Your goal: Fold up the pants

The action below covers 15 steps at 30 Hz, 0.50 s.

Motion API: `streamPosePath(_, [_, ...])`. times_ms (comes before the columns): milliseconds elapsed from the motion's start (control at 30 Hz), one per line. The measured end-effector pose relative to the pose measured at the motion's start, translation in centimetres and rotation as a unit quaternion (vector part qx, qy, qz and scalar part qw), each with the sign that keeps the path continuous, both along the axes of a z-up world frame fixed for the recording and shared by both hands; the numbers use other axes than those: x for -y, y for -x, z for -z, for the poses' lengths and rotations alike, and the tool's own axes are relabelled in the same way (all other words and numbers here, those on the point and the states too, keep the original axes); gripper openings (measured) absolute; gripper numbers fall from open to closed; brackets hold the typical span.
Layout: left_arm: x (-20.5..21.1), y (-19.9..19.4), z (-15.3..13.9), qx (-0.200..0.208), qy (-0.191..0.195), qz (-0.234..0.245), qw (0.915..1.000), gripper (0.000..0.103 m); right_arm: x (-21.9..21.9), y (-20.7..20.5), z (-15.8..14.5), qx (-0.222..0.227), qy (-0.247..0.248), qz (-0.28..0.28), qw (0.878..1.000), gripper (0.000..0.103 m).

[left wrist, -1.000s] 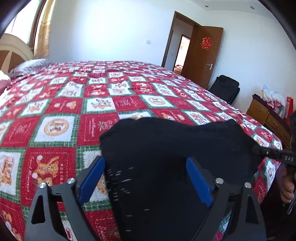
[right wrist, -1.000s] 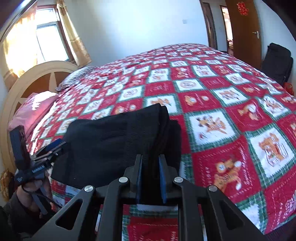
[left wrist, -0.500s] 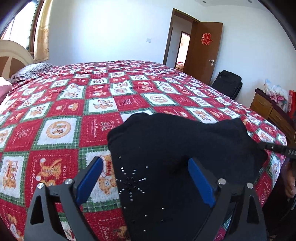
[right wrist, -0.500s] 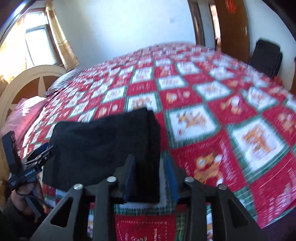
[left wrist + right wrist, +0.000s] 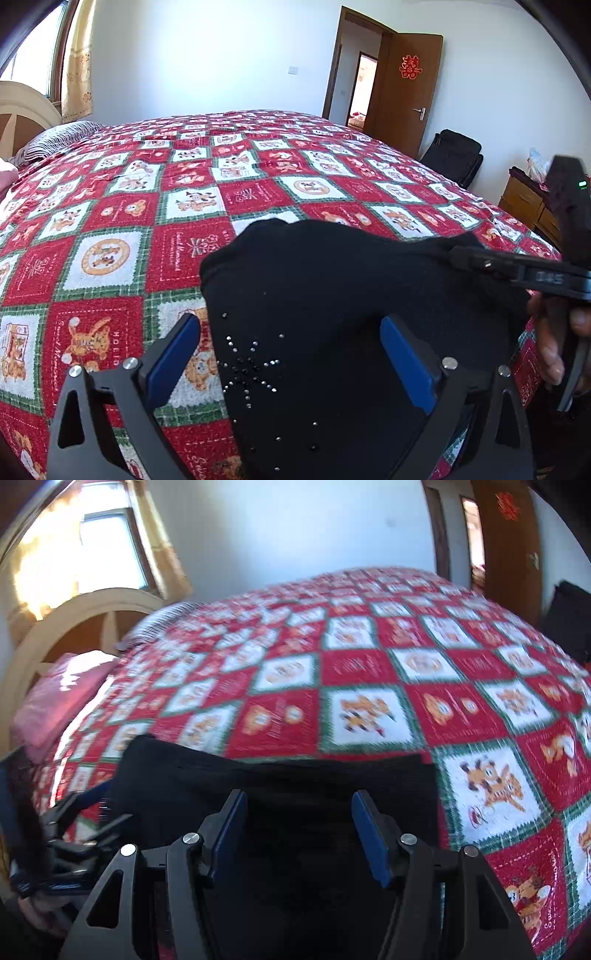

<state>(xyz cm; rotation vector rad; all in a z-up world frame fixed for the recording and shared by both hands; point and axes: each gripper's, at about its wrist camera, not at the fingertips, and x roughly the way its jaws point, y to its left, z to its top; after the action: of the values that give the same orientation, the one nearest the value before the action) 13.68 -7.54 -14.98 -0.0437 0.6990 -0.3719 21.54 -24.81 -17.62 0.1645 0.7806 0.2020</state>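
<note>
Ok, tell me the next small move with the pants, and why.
Probably draw both claws back clear of the pants. The left claw and the right claw both stand open and grip nothing, and the black pants lie as a folded bundle on the quilt, so the fold looks finished.

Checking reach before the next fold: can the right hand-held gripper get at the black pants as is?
Probably yes. The right hand-held gripper is open with the folded black pants directly ahead of its fingers on the quilt; nothing lies between them.
</note>
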Motion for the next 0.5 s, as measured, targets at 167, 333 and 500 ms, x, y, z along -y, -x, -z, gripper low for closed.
streamPosePath(167, [0.2, -0.1, 0.3, -0.009, 0.000, 0.003, 1.0000, 0.101, 1.4, 0.1, 0.3, -0.004, -0.009, -0.004, 1.000, 0.061])
streamPosePath(333, [0.4, 0.3, 0.0, -0.009, -0.006, 0.007, 0.9999, 0.101, 0.8, 1.2, 0.3, 0.008, 0.028, -0.008, 1.000, 0.061])
streamPosePath(500, [0.7, 0.8, 0.1, -0.009, -0.009, 0.015, 0.9998, 0.101, 0.8, 3.7, -0.2, 0.015, 0.071, 0.004, 0.997, 0.061])
